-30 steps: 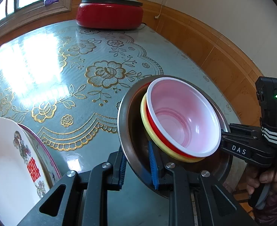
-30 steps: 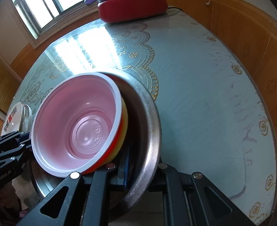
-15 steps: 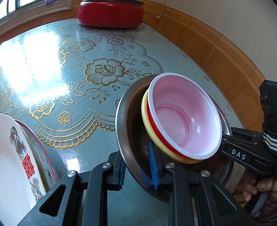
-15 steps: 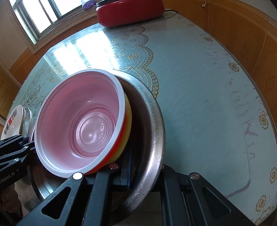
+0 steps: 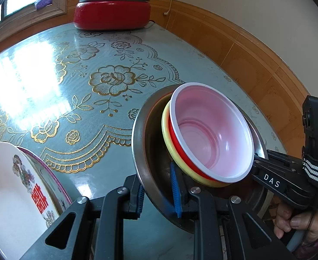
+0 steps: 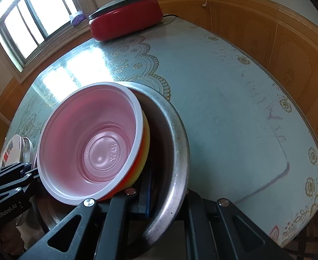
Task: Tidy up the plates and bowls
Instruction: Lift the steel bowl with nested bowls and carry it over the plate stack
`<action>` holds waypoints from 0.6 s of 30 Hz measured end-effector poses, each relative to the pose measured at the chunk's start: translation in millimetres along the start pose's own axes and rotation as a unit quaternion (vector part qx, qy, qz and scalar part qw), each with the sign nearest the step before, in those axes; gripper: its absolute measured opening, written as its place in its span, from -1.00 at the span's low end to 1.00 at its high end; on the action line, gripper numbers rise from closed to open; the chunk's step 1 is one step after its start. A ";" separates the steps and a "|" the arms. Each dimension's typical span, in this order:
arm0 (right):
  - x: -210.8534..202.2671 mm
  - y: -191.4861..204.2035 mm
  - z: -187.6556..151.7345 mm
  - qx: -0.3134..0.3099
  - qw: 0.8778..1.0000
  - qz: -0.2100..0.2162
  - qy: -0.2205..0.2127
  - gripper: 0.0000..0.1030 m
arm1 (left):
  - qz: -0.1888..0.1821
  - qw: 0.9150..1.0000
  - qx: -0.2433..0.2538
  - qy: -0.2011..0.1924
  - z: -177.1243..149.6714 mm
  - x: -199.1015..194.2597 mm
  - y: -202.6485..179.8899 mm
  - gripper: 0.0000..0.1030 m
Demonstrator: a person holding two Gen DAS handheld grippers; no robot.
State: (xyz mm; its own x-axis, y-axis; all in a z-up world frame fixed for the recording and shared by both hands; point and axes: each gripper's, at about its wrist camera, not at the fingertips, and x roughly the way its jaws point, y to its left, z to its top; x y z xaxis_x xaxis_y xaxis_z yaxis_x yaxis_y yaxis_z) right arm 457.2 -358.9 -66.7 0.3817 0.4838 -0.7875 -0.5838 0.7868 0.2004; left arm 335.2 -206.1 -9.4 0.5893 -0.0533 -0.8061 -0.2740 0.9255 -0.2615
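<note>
A steel basin (image 5: 141,151) (image 6: 176,151) holds a stack of bowls: a white-rimmed pink bowl (image 5: 210,130) (image 6: 94,143) nested in a red one and a yellow one (image 5: 166,134). My left gripper (image 5: 159,192) is shut on the basin's near rim, one blue pad inside and one outside. My right gripper (image 6: 156,197) is shut on the opposite rim; it also shows in the left wrist view (image 5: 258,164). The basin is held tilted above the table's near edge.
A stack of decorated white plates (image 5: 11,192) (image 6: 13,149) lies at the left on the round glass-topped table (image 5: 94,82). A red lidded electric pot (image 5: 113,8) (image 6: 126,19) stands at the far edge by the window. Wood-panelled wall runs along the right.
Both grippers have lifted the basin with the bowls and carried it a little further over the table; the view has tilted up. The grips are unchanged.
</note>
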 end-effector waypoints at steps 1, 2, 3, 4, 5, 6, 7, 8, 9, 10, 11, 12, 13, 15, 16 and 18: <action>-0.6 -0.2 -0.7 0.010 1.000 -0.001 0.000 -0.87 | -0.002 1.000 0.004 0.000 -0.6 -0.3 0.2 -0.57; -0.5 -0.3 0.1 0.017 1.000 -0.002 -0.001 -0.87 | -0.004 1.000 0.008 0.001 0.1 0.0 1.0 -0.57; -0.7 0.6 0.5 0.021 1.000 -0.006 -0.003 -0.87 | -0.007 1.000 0.012 0.001 0.9 0.4 1.6 -0.57; -1.3 1.9 -0.3 0.026 1.000 -0.012 -0.003 -0.87 | -0.010 1.000 0.015 0.002 1.7 0.9 2.3 -0.57; -1.3 2.5 -0.9 0.031 0.999 -0.019 -0.004 -0.87 | -0.012 1.000 0.019 0.003 2.7 1.6 2.7 -0.57; -2.0 4.2 -2.2 0.035 0.999 -0.028 -0.005 -0.87 | -0.014 1.000 0.023 0.004 3.6 2.2 2.8 -0.57; -3.0 5.2 -4.0 0.041 0.999 -0.034 -0.008 -0.87 | -0.015 0.999 0.028 0.004 4.3 2.9 2.4 -0.57; -4.0 5.8 -5.8 0.049 0.998 -0.038 -0.010 -0.87 | -0.017 0.999 0.033 0.005 4.6 3.2 2.3 -0.57; -5.7 6.9 -9.1 0.057 0.997 -0.042 -0.013 -0.87 | -0.020 0.999 0.036 0.006 5.4 4.0 2.1 -0.57; -7.1 6.9 -11.3 0.065 0.997 -0.046 -0.017 -0.87 | -0.022 0.999 0.038 0.007 5.8 4.4 2.2 -0.57; -9.6 7.3 -14.9 0.072 0.996 -0.051 -0.022 -0.87 | -0.023 0.999 0.040 0.007 6.3 4.9 2.4 -0.57; -9.9 8.3 -16.5 0.078 0.995 -0.055 -0.025 -0.87 | -0.024 0.999 0.044 0.007 6.1 4.8 2.3 -0.57; -11.0 9.4 -18.5 0.082 0.995 -0.058 -0.028 -0.86 | -0.026 0.999 0.047 0.007 5.9 4.7 2.3 -0.57; -13.0 12.1 -21.4 0.088 0.994 -0.063 -0.029 -0.86 | -0.028 0.998 0.054 0.007 5.5 3.8 3.0 -0.57; -14.0 12.9 -22.7 0.090 0.993 -0.066 -0.029 -0.86 | -0.029 0.998 0.059 0.006 5.0 3.4 2.3 -0.57; -15.5 14.3 -24.7 0.094 0.993 -0.069 -0.029 -0.86 | -0.029 0.998 0.064 0.004 4.6 3.8 1.1 -0.57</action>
State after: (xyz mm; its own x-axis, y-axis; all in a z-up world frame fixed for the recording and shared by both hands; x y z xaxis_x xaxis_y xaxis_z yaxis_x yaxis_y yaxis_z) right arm 425.3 -364.6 -66.1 0.4918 0.3840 -0.7814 -0.3808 0.9020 0.2035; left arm 340.6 -203.6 -10.3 0.5944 -0.1100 -0.7966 -0.1406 0.9611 -0.2377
